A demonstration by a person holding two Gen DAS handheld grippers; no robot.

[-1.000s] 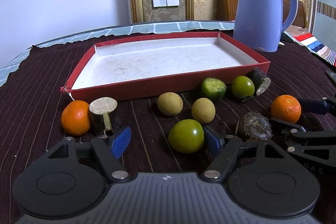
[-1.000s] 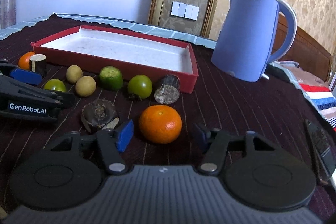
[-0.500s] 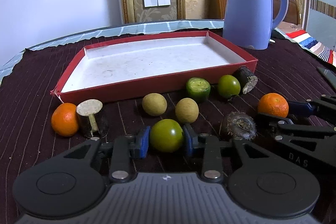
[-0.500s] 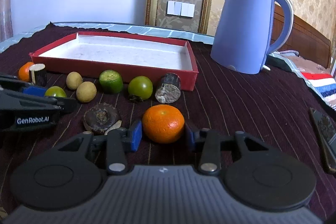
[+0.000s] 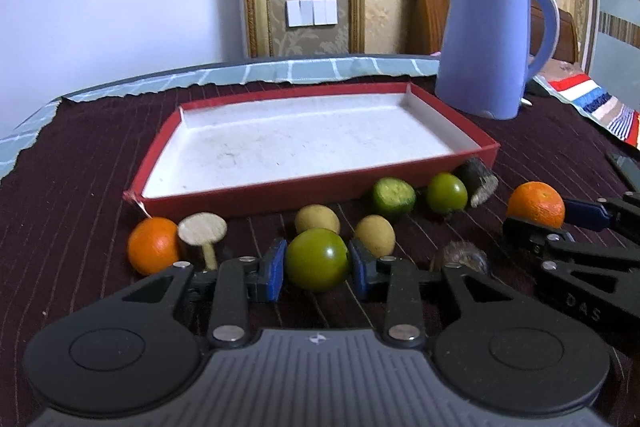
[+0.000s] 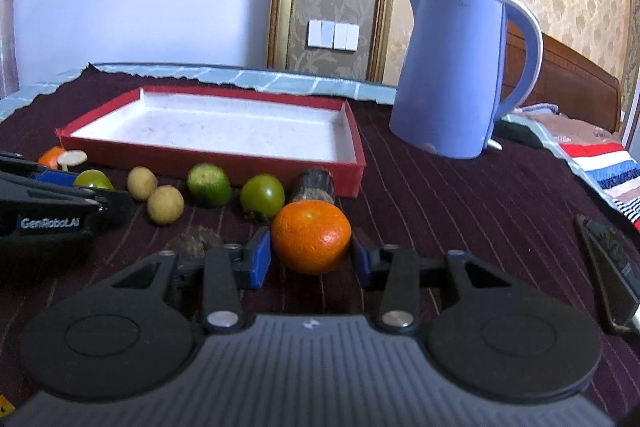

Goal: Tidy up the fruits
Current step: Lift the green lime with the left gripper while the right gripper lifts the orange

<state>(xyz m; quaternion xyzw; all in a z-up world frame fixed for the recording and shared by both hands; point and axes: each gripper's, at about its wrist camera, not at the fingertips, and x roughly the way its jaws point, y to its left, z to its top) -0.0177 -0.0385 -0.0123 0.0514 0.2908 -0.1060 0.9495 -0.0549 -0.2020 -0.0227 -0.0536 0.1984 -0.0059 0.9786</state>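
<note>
My left gripper (image 5: 317, 265) is shut on a round green fruit (image 5: 316, 254), its blue pads pressing both sides, just above the dark striped cloth. My right gripper (image 6: 311, 253) is shut on an orange (image 6: 311, 239); the left wrist view shows that same orange (image 5: 536, 205) at the right. Behind both lies a red tray (image 5: 320, 193) with a bare white floor. In front of its wall lie two tan round fruits (image 5: 317, 219), a cut lime (image 5: 393, 195), another green fruit (image 5: 446, 193) and a second orange (image 5: 152, 245).
A blue kettle (image 6: 456, 71) stands behind the tray's right corner. A pale-ended stalk piece (image 5: 202, 229), a dark stub (image 5: 478, 181) and a brown hairy husk (image 5: 460, 255) lie among the fruit. A dark flat object (image 6: 608, 267) lies at the far right.
Both grippers stood open beside their fruits a second ago. The left has closed on the green fruit and the right on the orange. Both have held those grips since half a second ago.
</note>
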